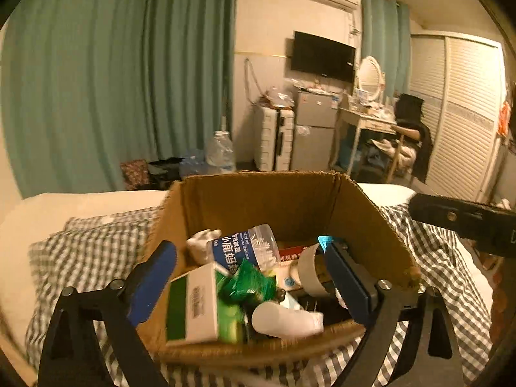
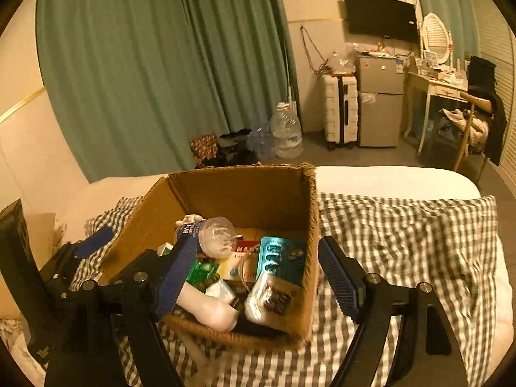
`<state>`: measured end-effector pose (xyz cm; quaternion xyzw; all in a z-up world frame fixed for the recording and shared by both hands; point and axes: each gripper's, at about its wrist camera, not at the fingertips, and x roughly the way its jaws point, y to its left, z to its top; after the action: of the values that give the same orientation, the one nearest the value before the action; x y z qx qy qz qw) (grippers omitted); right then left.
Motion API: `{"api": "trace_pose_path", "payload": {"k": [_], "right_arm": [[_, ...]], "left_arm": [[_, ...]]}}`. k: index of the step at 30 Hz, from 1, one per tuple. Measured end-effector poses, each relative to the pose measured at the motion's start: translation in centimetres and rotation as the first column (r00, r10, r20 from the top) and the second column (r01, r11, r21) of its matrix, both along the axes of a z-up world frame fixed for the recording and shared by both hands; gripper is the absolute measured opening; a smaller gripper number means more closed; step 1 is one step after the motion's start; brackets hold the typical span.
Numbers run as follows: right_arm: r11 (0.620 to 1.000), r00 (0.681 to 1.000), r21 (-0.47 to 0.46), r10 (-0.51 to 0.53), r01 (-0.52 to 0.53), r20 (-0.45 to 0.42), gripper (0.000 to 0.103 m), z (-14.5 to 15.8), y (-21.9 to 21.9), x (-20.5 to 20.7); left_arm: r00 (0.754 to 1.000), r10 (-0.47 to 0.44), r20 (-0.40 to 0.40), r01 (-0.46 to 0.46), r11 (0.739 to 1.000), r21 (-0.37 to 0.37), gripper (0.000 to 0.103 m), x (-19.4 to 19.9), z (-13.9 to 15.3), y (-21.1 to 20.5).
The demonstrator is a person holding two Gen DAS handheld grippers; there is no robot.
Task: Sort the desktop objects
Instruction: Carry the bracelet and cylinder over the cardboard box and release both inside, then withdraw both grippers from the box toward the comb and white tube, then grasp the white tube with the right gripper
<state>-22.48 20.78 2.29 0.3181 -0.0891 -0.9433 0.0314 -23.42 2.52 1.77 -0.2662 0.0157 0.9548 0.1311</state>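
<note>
The small objects are being gathered in a cardboard box [image 1: 258, 200] standing on the checked bedcover [image 2: 403, 235], so that they are kept together. Above the box's near edge, the left gripper [image 1: 251, 277] is being held with fingers wide and empty; beside it, the right gripper [image 2: 258, 274] likewise, nothing being pressed between its fingers.

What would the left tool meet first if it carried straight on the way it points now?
Probably the clutter in the open brown cardboard box: the left tool stands open over it, and the crumpled green plastic packet lies nearest its centre line. Depth is unclear.
</note>
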Motion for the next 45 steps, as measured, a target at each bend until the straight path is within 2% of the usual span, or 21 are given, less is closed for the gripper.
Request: {"api": "trace_pose_path", "payload": {"k": [2, 6, 8, 16, 18, 20, 22, 25, 29, 32, 35, 38, 39, 41, 42, 44, 45], "right_arm": [[1.000, 1.000, 0.010, -0.012, 0.012, -0.007, 0.079, 0.2, 0.1, 1.4], [1.000, 0.999, -0.012, -0.024, 0.023, -0.022, 0.080, -0.5, 0.2, 6.7], [1.000, 1.000, -0.011, -0.025, 0.025, 0.011, 0.080, -1.8, -0.1, 9.4], [0.998, 0.987, 0.064, -0.023, 0.013, 0.162, 0.080, -8.1, -2.3, 14.7], [0.997, 0.977, 0.083, -0.018, 0.001, 0.211, 0.080, -9.8, -3.1, 15.5], [0.998, 0.963, 0.062, -0.039, 0.023, 0.268, 0.080, -11.6, -3.7, 16.4], [0.998, 0.949, 0.045, -0.055, 0.043, 0.310, 0.080, -13.2, -4.4, 17.2], [0.996, 0.931, 0.072, -0.077, 0.055, 0.357, 0.079, -15.0, -5.2, 17.1], [0.994, 0.900, 0.042, -0.107, 0.099, 0.423, 0.079, -16.8, -4.9, 16.9], [0.991, 0.881, 0.007, -0.125, 0.136, 0.456, 0.079, -17.8, -3.9, 16.2], [0.975, 0.857, -0.070, -0.150, 0.210, 0.494, 0.079, -19.2, -2.4, 15.2], [0.963, 0.846, -0.096, -0.171, 0.252, 0.505, 0.074, -19.9, -1.6, 14.1], [0.962, 0.848, -0.090, -0.182, 0.259, 0.498, 0.067, -19.9, -1.5, 13.9], [0.961, 0.855, -0.076, -0.200, 0.267, 0.478, 0.055, -19.9, -1.3, 13.3], [0.964, 0.863, -0.062, -0.201, 0.258, 0.464, 0.045, -19.9, -1.3, 12.9], [0.973, 0.874, -0.019, -0.199, 0.231, 0.444, 0.040, -19.9, -1.7, 12.5], [0.975, 0.878, -0.009, -0.197, 0.223, 0.437, 0.039, -19.9, -1.8, 12.5]], "left_arm": [[1.000, 0.016, -0.001, -0.016, 1.000, 0.004, 0.103, 1.5, 0.3, -0.8], [0.999, 0.035, 0.008, -0.035, 0.999, 0.022, 0.103, 6.5, 0.0, -2.0], [0.998, 0.042, 0.036, -0.043, 0.999, 0.022, 0.103, 8.6, -1.0, -2.3], [0.984, 0.074, 0.162, -0.075, 0.997, 0.005, 0.103, 14.7, -9.4, -2.0], [0.983, 0.058, 0.173, -0.055, 0.998, -0.021, 0.103, 15.3, -11.3, -1.4], [0.983, 0.041, 0.178, -0.030, 0.998, -0.063, 0.103, 15.7, -12.9, -0.8], [0.984, 0.028, 0.177, -0.010, 0.995, -0.100, 0.103, 15.6, -14.2, -0.3], [0.986, -0.020, 0.166, 0.036, 0.995, -0.092, 0.103, 15.6, -15.5, 0.3], [0.981, -0.037, 0.191, 0.058, 0.993, -0.106, 0.103, 14.3, -16.6, 1.0], [0.977, -0.039, 0.208, 0.058, 0.994, -0.089, 0.103, 12.9, -17.1, 1.0], [0.972, -0.021, 0.234, 0.039, 0.997, -0.072, 0.103, 10.8, -17.8, 0.8], [0.955, -0.011, 0.298, 0.029, 0.998, -0.058, 0.103, 8.6, -18.9, 0.8], [0.945, -0.012, 0.327, 0.030, 0.998, -0.051, 0.103, 8.0, -19.4, 0.8], [0.942, -0.010, 0.336, 0.030, 0.998, -0.054, 0.103, 7.8, -19.7, 1.0], [0.944, -0.018, 0.330, 0.038, 0.998, -0.054, 0.100, 7.8, -19.6, 1.1], [0.947, -0.042, 0.319, 0.059, 0.997, -0.044, 0.082, 8.1, -19.3, 1.2], [0.950, -0.050, 0.309, 0.067, 0.997, -0.046, 0.065, 8.2, -19.2, 1.3]]}}
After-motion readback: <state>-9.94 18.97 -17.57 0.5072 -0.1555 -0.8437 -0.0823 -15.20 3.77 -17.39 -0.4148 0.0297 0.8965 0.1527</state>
